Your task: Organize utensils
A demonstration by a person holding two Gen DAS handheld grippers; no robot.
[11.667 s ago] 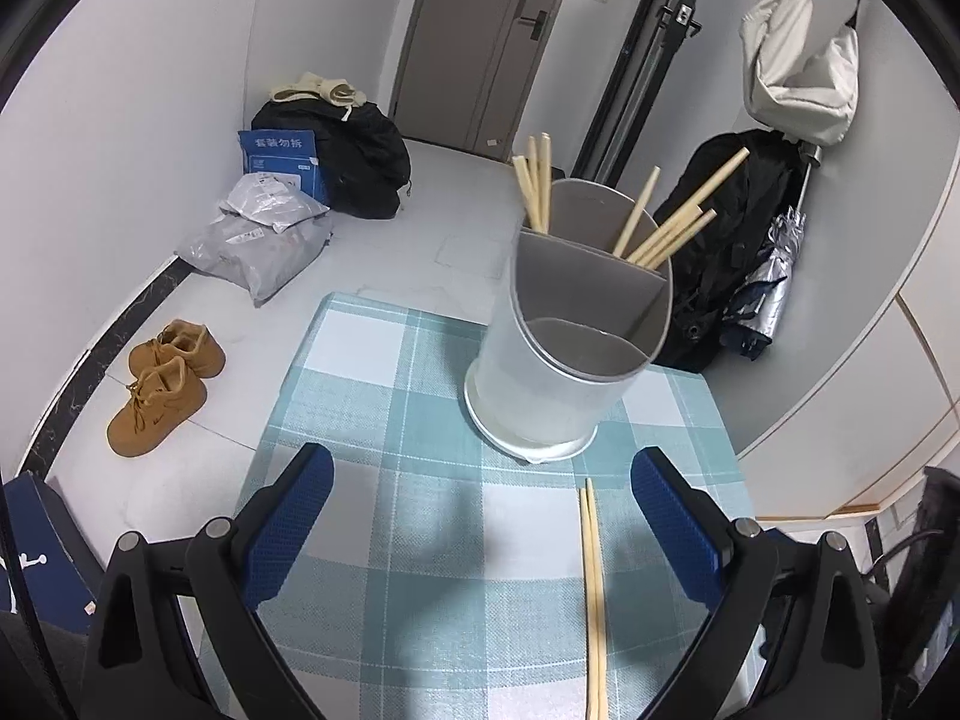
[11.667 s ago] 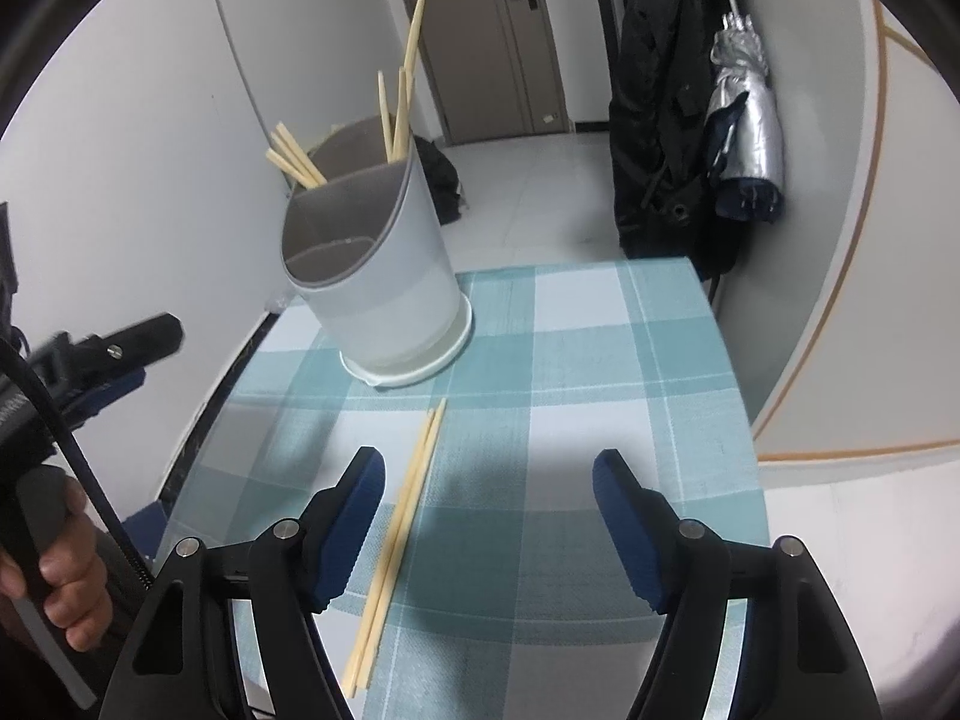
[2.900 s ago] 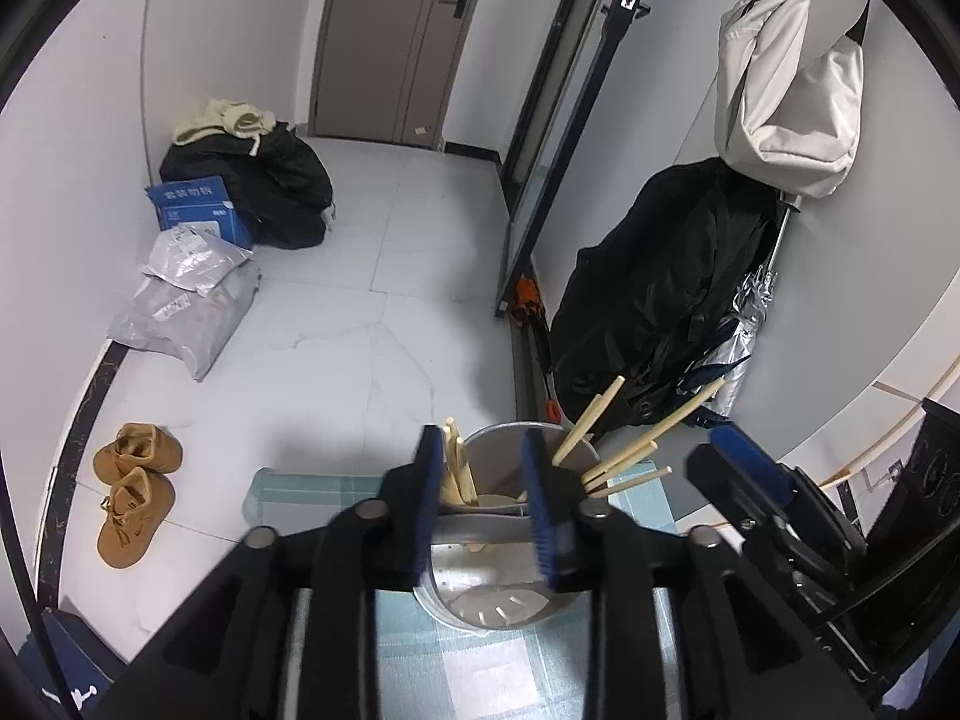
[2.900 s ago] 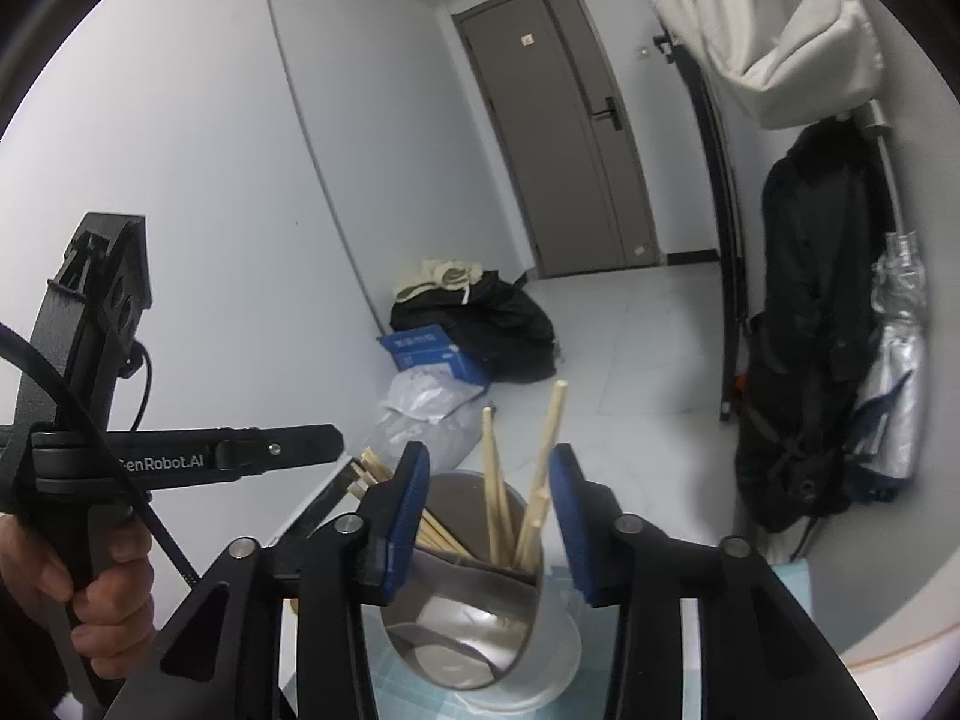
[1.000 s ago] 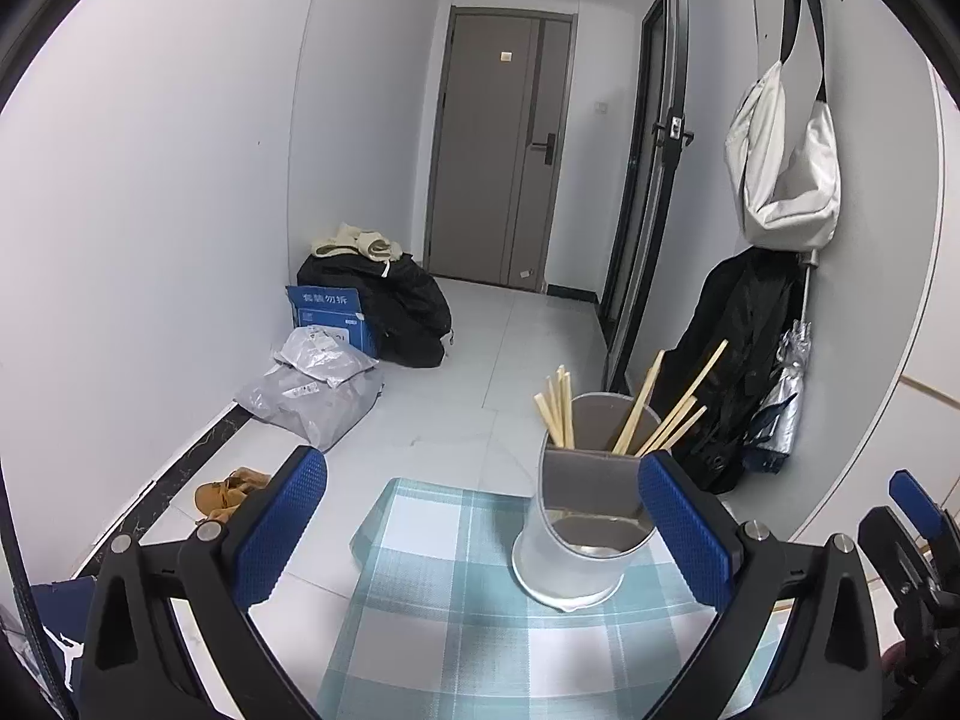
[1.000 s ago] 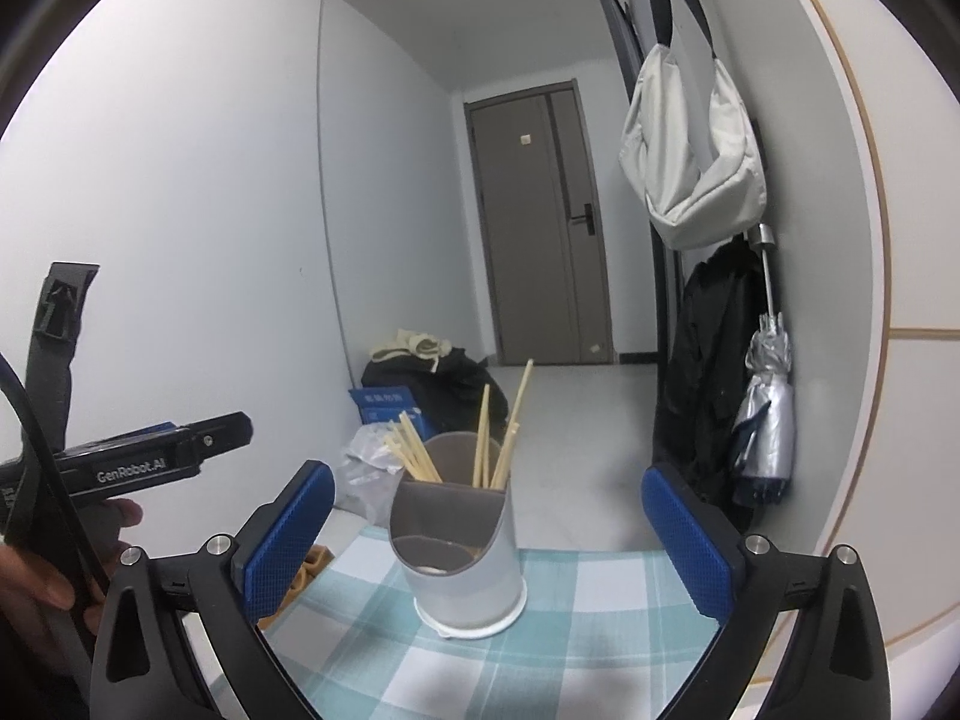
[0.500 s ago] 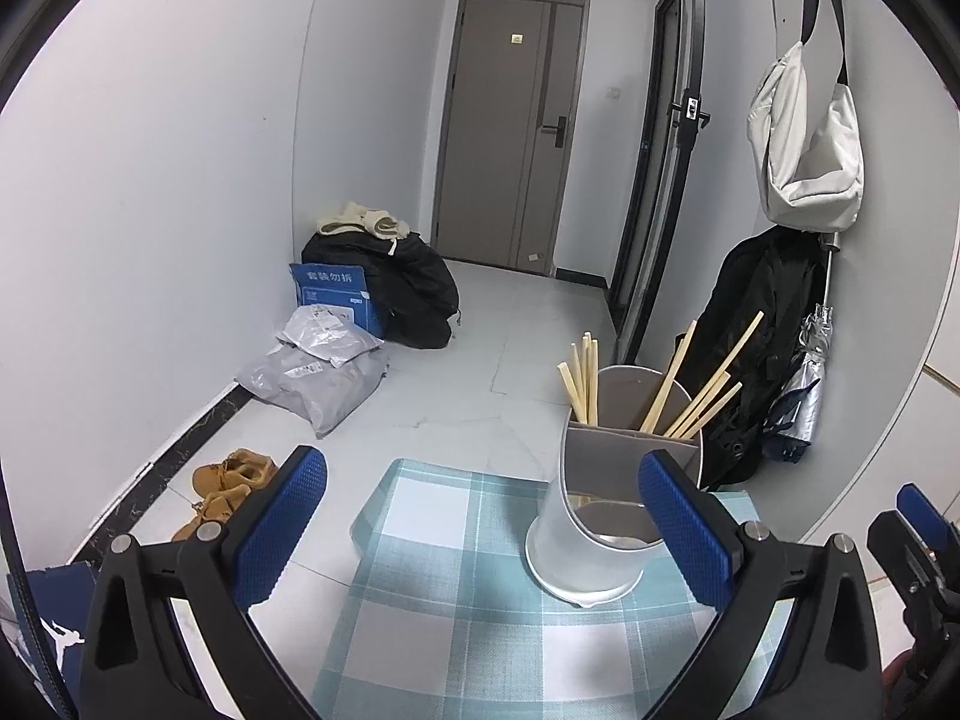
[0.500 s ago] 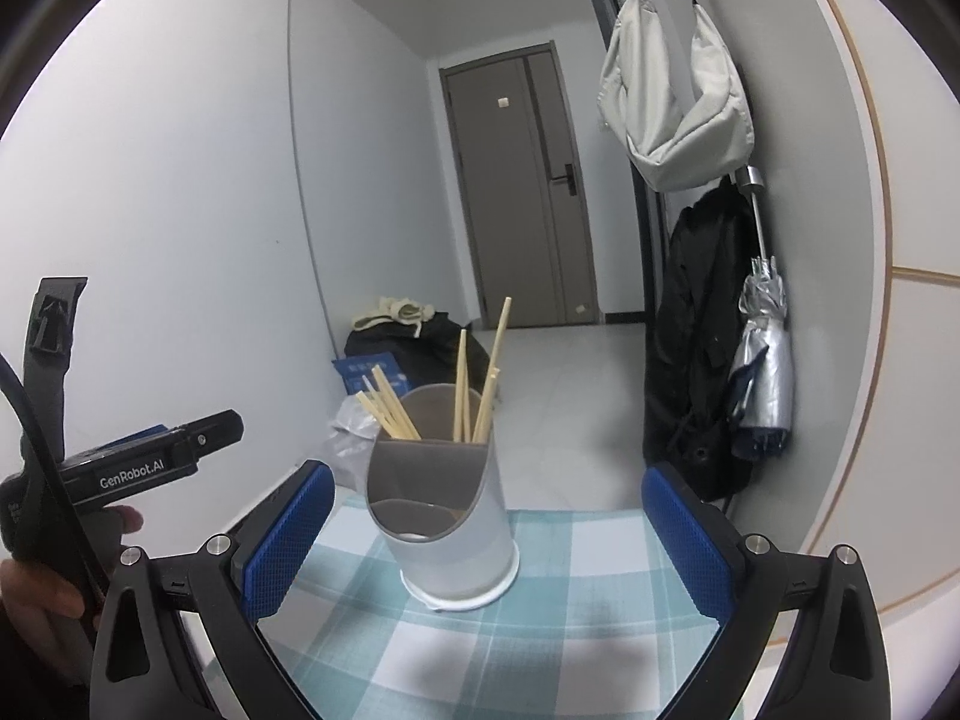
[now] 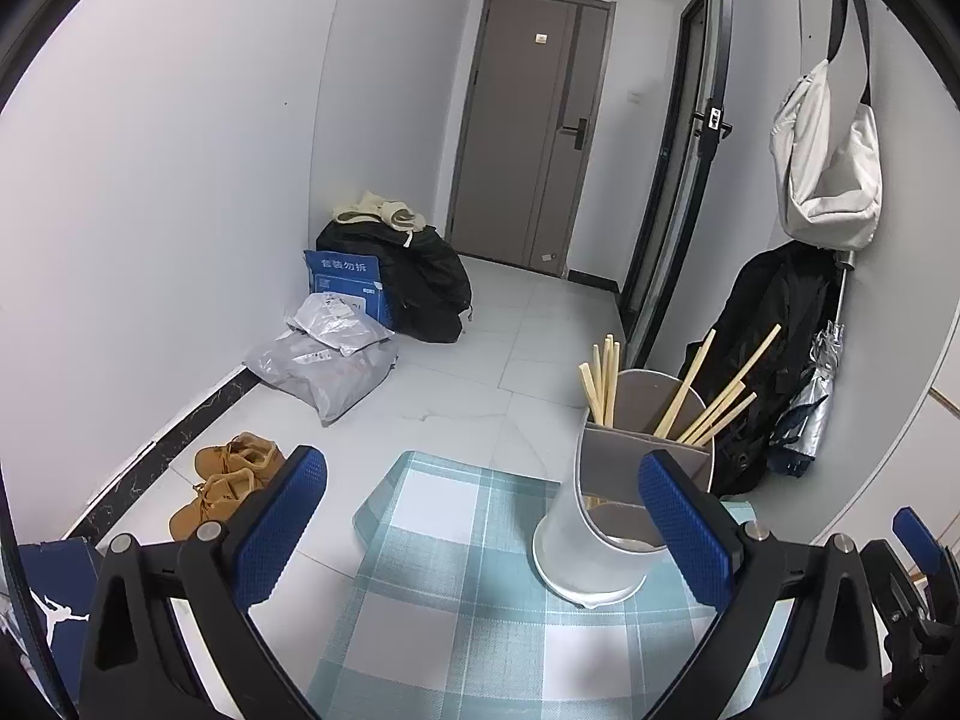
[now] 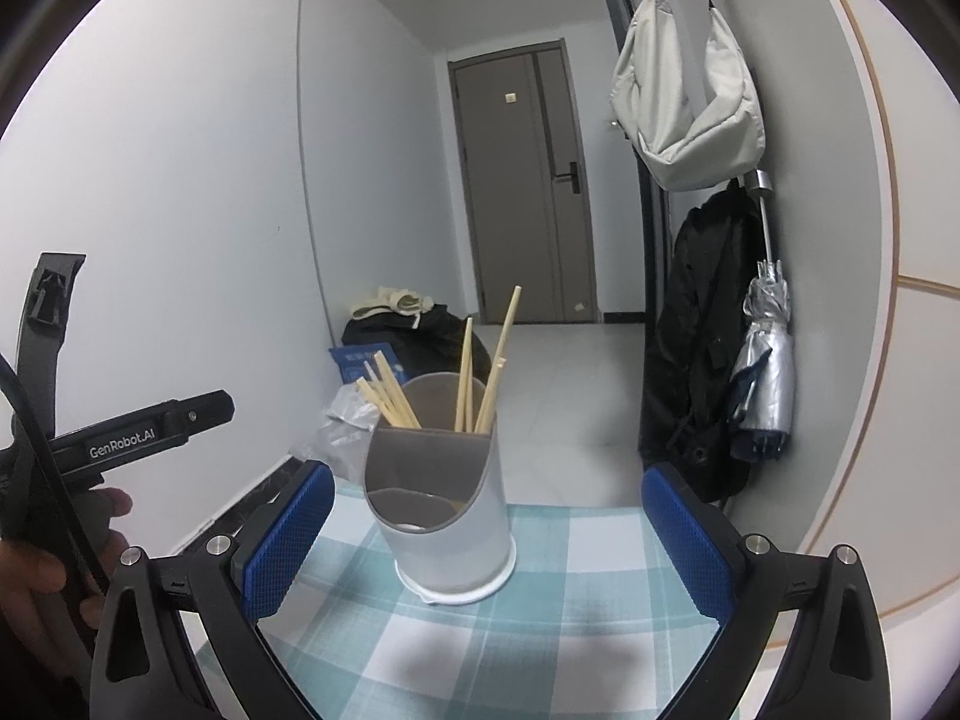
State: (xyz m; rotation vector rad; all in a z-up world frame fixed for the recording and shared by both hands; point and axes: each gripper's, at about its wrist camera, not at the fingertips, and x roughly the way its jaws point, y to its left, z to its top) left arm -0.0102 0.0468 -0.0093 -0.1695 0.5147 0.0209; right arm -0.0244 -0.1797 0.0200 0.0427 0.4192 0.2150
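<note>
The utensil holder (image 10: 447, 516), grey-white and divided into compartments, stands upright on the checked tablecloth (image 10: 540, 630); I see chopsticks (image 10: 480, 372) leaning out of its rear compartments, while the low front one shows none. My right gripper (image 10: 483, 546) hovers before the holder with its blue pads (image 10: 684, 540) spread wide, gripping and touching nothing. My left gripper (image 9: 480, 534) is equally wide apart and empty, the holder just inside its right pad in the left wrist view. A hand (image 10: 42, 564) grasps the left gripper's handle. Shoes (image 9: 231, 480) lie on the floor.
</note>
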